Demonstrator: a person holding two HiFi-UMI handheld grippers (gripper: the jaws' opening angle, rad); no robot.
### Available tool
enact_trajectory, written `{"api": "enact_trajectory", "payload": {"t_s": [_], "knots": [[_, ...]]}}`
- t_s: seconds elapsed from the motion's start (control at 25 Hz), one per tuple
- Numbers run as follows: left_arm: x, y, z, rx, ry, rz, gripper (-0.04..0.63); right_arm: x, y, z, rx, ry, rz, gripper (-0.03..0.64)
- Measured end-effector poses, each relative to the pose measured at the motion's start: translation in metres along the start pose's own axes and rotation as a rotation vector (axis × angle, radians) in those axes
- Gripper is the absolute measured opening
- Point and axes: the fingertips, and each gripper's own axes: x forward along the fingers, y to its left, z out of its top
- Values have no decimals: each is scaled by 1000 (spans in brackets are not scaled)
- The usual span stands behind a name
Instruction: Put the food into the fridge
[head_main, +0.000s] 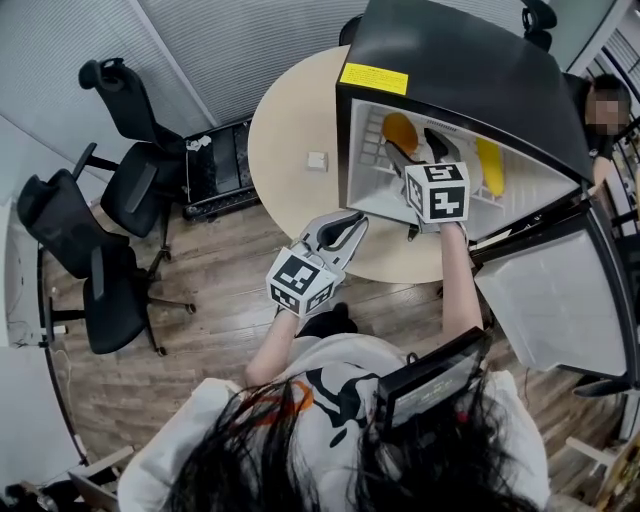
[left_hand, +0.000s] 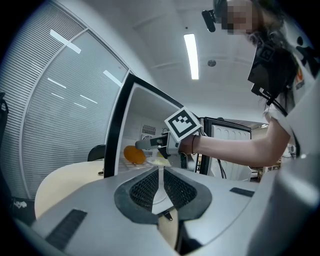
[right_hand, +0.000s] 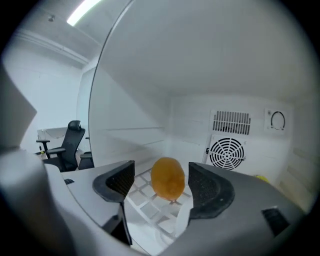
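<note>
A black mini fridge (head_main: 450, 60) stands open on the round table (head_main: 285, 120). An orange, egg-shaped food item (head_main: 400, 131) (right_hand: 168, 178) rests on the white wire shelf (right_hand: 145, 202) inside. My right gripper (head_main: 415, 148) (right_hand: 161, 177) reaches into the fridge and is open, its jaws on either side of the orange item and apart from it. A yellow food item (head_main: 489, 165) (right_hand: 260, 177) lies further right on the shelf. My left gripper (head_main: 345, 228) (left_hand: 161, 172) hangs outside at the table's front edge, shut and empty, and its view shows the orange item (left_hand: 134, 154) and the right gripper (left_hand: 145, 143).
The fridge door (head_main: 545, 300) swings open to the right. A small white object (head_main: 317, 160) sits on the table left of the fridge. Two black office chairs (head_main: 110, 270) (head_main: 140, 150) stand at left. A fan grille (right_hand: 226, 152) is on the fridge's back wall. A person (head_main: 605, 120) is behind the fridge.
</note>
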Motion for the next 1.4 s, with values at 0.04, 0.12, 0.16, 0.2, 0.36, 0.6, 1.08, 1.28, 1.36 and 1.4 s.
{"api": "enact_trajectory", "payload": {"t_s": [0.04, 0.12, 0.16, 0.2, 0.36, 0.6, 1.08, 1.28, 1.36, 1.4], "knots": [[0, -1, 0, 1, 0, 0, 25, -8, 2, 1, 25, -23, 4, 342], [1, -3, 0, 2, 3, 1, 25, -25, 6, 1, 62, -57, 13, 342], [1, -5, -1, 3, 4, 1, 25, -34, 7, -1, 74, -68, 16, 342], [2, -7, -1, 3, 6, 1, 25, -42, 10, -3, 84, -76, 19, 342], [4, -13, -2, 2, 10, 4, 25, -71, 19, -14, 98, -100, 19, 339], [7, -28, -2, 4, 13, 12, 25, -109, 26, -33, 131, -119, 1, 278], [4, -80, -5, 11, 37, 37, 25, -179, 34, -80, 191, -106, 13, 100], [1, -114, -9, 21, 42, 49, 25, -208, 40, -106, 204, -87, 47, 66], [-4, -129, -14, 21, 46, 60, 25, -221, 45, -118, 207, -77, 66, 63], [-8, -137, -17, 18, 49, 69, 25, -228, 49, -124, 208, -71, 76, 61]]}}
